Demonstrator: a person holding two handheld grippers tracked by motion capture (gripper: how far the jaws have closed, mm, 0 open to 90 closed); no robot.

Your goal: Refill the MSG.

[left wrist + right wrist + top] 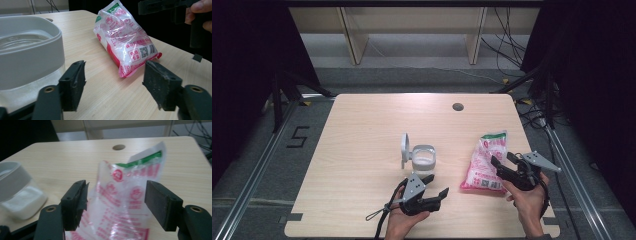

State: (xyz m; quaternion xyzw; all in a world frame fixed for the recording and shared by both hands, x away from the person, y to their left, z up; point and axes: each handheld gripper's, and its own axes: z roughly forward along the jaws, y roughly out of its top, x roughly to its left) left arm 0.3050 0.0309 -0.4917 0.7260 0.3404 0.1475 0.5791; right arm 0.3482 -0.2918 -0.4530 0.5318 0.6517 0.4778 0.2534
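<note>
Seen from the high view, a pink-and-white plastic bag [485, 164] lies flat at the desk's [362, 130] four o'clock, a lidded clear container [422, 158] near its centre. The right claw [501, 165], jaws apart, hovers at the bag's near edge; the left claw [435, 186], also apart, holds nothing. The left gripper view reveals the bag's QR code [143, 51]; the right gripper view shows its green top strip [145, 160]. The container holds a white, grainy filling.
</note>
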